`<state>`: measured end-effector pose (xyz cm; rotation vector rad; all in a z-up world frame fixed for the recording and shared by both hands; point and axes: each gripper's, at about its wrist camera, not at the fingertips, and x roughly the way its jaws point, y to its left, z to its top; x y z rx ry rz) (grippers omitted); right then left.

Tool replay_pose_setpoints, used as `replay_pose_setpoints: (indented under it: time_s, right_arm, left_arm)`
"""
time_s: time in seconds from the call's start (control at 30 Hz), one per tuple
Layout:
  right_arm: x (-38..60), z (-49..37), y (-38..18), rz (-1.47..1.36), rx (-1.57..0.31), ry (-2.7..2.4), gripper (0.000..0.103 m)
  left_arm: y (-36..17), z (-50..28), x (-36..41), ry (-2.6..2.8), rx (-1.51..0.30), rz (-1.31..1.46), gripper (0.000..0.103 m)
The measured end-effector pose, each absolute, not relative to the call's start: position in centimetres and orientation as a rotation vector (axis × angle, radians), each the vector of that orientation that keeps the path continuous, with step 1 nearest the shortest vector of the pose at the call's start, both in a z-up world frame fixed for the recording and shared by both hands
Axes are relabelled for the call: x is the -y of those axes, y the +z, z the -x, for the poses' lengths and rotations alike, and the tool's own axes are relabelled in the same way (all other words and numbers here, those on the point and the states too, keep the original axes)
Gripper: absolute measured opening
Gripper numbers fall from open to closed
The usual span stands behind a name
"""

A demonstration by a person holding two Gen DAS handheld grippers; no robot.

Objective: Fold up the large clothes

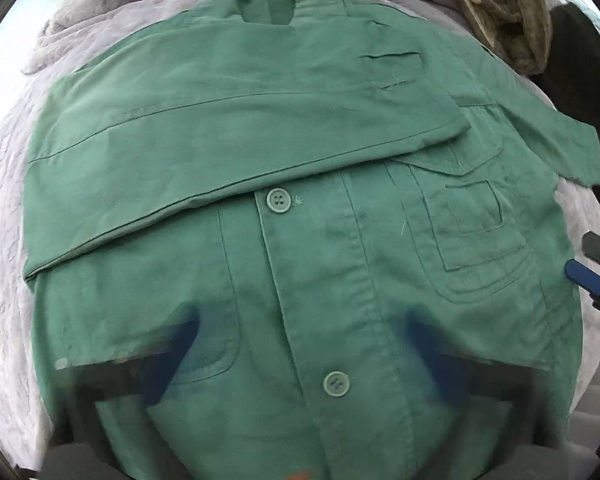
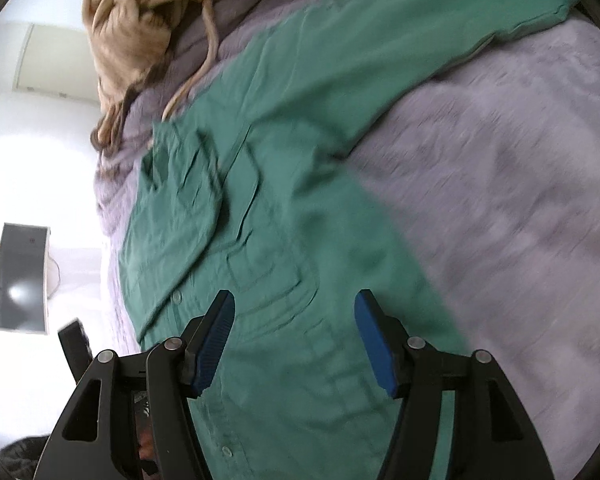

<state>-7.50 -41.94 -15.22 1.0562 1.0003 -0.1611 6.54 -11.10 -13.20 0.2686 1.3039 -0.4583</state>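
Note:
A green button-up shirt (image 1: pixel 300 208) lies front up on a grey-lilac bed cover (image 1: pixel 4 240). One sleeve (image 1: pixel 220 136) is folded across its chest; the other sleeve (image 2: pixel 400 36) stretches out straight. My left gripper (image 1: pixel 300 344) hovers open over the lower button placket, its blue pads blurred by motion. My right gripper (image 2: pixel 294 312) is open above the shirt's pocket side (image 2: pixel 268 272), holding nothing. It also shows at the right edge of the left wrist view (image 1: pixel 592 272).
A tan and brown bundle of fabric with a cord (image 2: pixel 148 20) lies on the cover beyond the collar; it also shows in the left wrist view (image 1: pixel 496 4). A dark monitor (image 2: pixel 20 276) stands beside the bed. Bare cover (image 2: pixel 520 200) lies beside the shirt.

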Motion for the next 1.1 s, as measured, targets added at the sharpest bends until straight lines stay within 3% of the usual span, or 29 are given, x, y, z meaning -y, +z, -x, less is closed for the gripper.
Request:
replay_pose_setpoints:
  time_s: [0.07, 0.17, 0.6, 1.03, 1.07, 1.1]
  right_arm:
    - [43.7, 8.0, -15.2, -1.069, -0.967, -0.194, 0.066]
    - [46.5, 8.9, -15.3, -1.095, -0.913, -0.257, 0.082]
    - [62.3, 12.4, -18.5, -1.361, -0.619, -0.509, 0.082]
    - [69.0, 10.9, -23.3, -1.625, -0.417, -0.468, 0.082]
    - [69.2, 11.0, -23.4, -1.652, -0.397, -0.453, 0.075]
    - [69.2, 11.0, -23.6, -1.674, -0.378, -0.428, 0.049]
  left_arm:
    - [-13.1, -6.3, 12.1, -0.480, -1.292, -0.286, 0.102]
    - [-13.1, -6.1, 13.7, -0.492, -1.281, -0.312, 0.102]
    - [-13.2, -8.7, 19.5, -0.518, -1.279, -0.295, 0.102]
    - [-14.4, -8.1, 25.1, -0.584, -1.293, -0.266, 0.102]
    - [-14.4, -8.2, 25.3, -0.586, -1.296, -0.257, 0.102]
    - [-14.5, -8.3, 25.5, -0.586, -1.296, -0.249, 0.102]
